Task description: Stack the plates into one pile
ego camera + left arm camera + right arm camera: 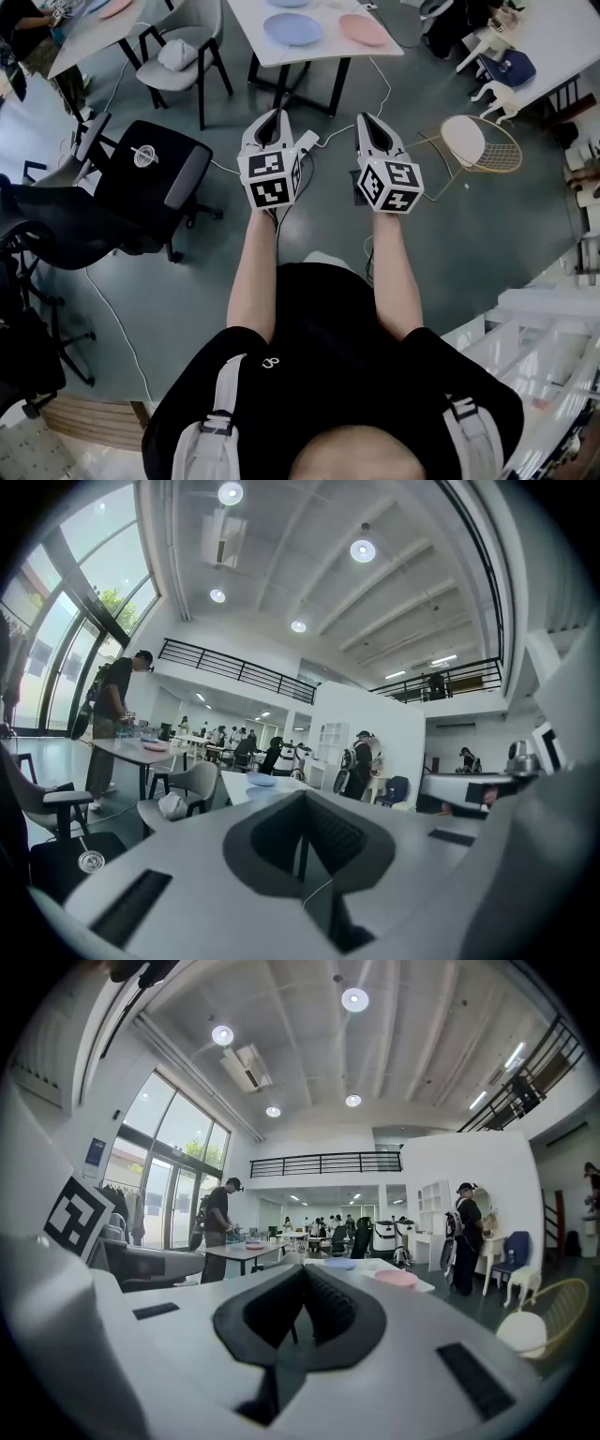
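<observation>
A blue plate point(292, 29) and a pink plate point(363, 30) lie side by side on a white table point(323, 52) ahead of me; a third plate point(289, 3) shows at the top edge. The right gripper view shows the blue plate point(339, 1264) and pink plate point(396, 1278) far off. In the left gripper view, a blue plate point(267, 792) sits beyond the jaws. My left gripper point(275, 114) and right gripper point(367, 119) are held level over the floor, well short of the table. Both are shut with nothing between the jaws, as the left gripper point(302, 855) and right gripper point(286, 1321) show close up.
A black office chair point(150, 173) stands at the left and a grey chair point(187, 47) beside the table. A gold wire chair point(483, 141) is at the right. Cables point(108, 309) run over the floor. A person point(217, 1227) stands at another table.
</observation>
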The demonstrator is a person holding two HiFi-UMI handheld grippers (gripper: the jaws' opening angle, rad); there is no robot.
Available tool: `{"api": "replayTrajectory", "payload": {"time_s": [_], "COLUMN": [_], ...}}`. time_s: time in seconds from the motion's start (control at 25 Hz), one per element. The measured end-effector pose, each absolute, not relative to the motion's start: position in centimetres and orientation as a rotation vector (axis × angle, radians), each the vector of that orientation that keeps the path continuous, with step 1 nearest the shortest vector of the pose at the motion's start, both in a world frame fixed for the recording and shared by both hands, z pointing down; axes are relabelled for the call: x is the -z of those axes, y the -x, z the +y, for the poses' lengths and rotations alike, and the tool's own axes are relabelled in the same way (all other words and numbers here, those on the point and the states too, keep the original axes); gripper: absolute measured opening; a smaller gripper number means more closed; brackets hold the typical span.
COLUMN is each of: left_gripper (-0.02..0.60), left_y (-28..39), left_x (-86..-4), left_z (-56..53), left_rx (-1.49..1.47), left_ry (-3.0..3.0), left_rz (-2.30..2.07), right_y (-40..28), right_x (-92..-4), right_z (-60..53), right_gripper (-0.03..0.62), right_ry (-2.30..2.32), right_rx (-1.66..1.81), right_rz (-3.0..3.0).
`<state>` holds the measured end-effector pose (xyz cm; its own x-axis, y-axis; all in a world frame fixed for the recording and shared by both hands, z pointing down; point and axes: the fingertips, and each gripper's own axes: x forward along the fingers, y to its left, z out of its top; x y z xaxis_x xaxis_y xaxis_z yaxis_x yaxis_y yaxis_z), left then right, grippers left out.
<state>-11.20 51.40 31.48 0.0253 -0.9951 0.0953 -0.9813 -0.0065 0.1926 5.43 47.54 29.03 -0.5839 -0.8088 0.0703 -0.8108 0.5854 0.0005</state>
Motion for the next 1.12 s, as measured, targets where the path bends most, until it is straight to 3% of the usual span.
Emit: {"api": "replayTrajectory", "payload": {"time_s": [0.48, 1.12], "left_gripper": [0.015, 0.015], "left_y": [9.6, 13.3], "left_x": [-33.1, -38.1], "left_z": [48.3, 40.0], "left_rx": [0.053, 0.069], "left_ry": [-2.108, -1.884], "left_rz": [-1.974, -1.998], "right_y": [-7.0, -3.1], "right_x": [-32.6, -36.4], "right_z": [44.4, 32.9], "right_gripper": [0.006, 0.006], "right_ry": [-1.374, -1.157], "right_rx": [-0.159, -0.290], "right_rz": [-2.665, -2.716]}}
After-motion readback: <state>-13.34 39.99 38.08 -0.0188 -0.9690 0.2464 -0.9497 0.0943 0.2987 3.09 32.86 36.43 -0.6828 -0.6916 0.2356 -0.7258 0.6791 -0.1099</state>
